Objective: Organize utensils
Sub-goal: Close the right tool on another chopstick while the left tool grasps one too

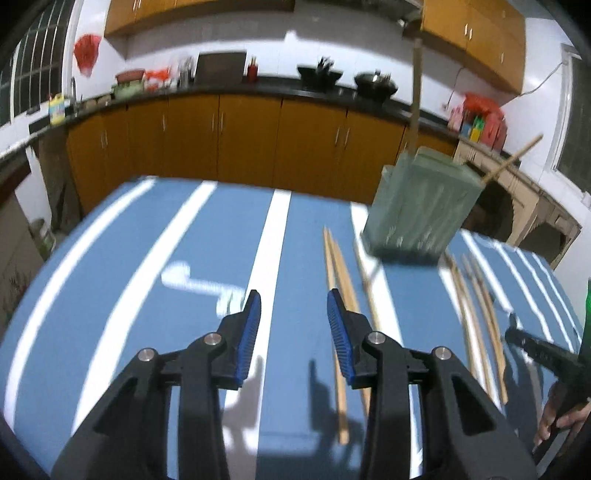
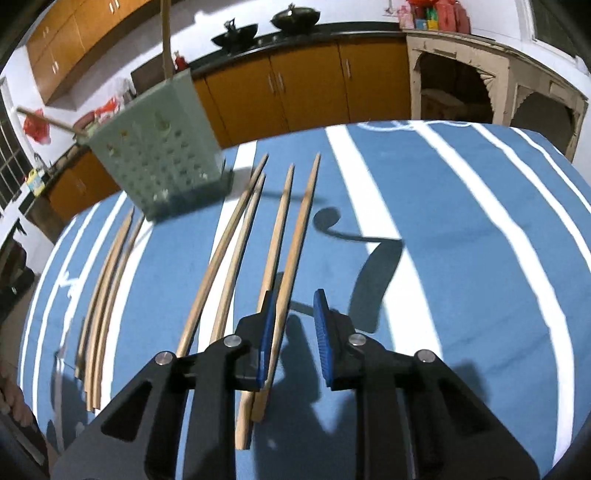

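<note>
While the chopsticks (image 2: 280, 236) lie loose in pairs on the blue-striped counter (image 2: 461, 229), nothing is yet gripped. Three pairs show in the right wrist view: one far left (image 2: 107, 280), one in the middle (image 2: 229, 247), and the rightmost pair running under that tool's left finger. A pale green perforated holder (image 2: 159, 155) stands at the far end of the rows, with two sticks already poking out of its top (image 2: 166, 33).

Right gripper (image 2: 294, 332): fingers parted to a moderate gap, empty, low over the rightmost pair, offset so only one stick sits near the gap.
Left gripper (image 1: 293, 332): fingers wide, empty, above the counter with a pair (image 1: 341, 295) just right of its right finger.

Risks, as I judge them:
- Closing from this offset likely catches one stick only, or pinches it off-centre so it swivels and flicks its neighbour away.
- Sticks are thin, round and smooth; a grasp near one end would let the long free end droop or slip out on the lift.
- Holder looks light and tall; a stick pushed in at an angle could tip it or knock out those already inside.
- Both tools work close together on the right side; crossing paths could cause a bump.
</note>
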Motion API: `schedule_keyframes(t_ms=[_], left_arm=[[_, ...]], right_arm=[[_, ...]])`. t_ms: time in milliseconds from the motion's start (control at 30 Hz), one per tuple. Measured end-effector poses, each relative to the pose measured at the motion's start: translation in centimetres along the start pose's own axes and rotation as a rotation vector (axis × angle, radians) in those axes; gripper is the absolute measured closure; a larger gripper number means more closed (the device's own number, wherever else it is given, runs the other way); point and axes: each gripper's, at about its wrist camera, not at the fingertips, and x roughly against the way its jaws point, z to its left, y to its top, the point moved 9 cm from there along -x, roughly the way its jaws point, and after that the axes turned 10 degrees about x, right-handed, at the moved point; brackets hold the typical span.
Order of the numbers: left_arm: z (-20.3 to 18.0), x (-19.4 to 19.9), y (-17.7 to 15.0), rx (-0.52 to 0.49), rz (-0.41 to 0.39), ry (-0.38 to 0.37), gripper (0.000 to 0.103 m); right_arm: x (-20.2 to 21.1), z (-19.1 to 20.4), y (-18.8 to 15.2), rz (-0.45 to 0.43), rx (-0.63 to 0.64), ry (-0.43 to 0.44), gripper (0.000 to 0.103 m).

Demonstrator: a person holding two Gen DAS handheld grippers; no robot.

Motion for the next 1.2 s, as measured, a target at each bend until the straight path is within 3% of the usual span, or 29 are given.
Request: schedule_keyframes(t_ms=[200,333,567,700,833,1000,1200], left_arm=[[0.2,-1.1,-2.0,0.010,0.061,-0.007,0.060],[-0.3,-1.6,-2.6,0.000,0.090,-0.017,0.060],[-1.5,-2.4,-3.8,-0.049,0.138,-0.045,0.061],[-2.2,-3.2,-4.7,-0.064,0.179,-0.062,0.072],[-3.3,-3.6,-5.1,-0.093,0.197,-0.083,0.073],[-3.6,-4.9,-6.1,-0.136,0.232,-0.034,0.092],[-2.2,-5.8,-4.6,-0.119,0.201,0.026,0.095]], right_arm=[[-1.3,0.6,0.0,0.023,0.029,-0.012,0.084],[-1.0,0.2,-0.3,0.016,0.059,-0.052,0.093],[0.1,-4.4,-0.8,0.005,-0.039,-0.134,0.095],[0.2,-5.2,-0.9,0.006,-0.049,-0.137,0.095],[0.3,-5.1,-0.9,0.003,-0.032,-0.149,0.095],[0.2,-4.5,-0.9,0.002,-0.017,-0.134,0.095],[-0.1,-4.1,-0.5,-0.002,-0.006,-0.120,0.095]])
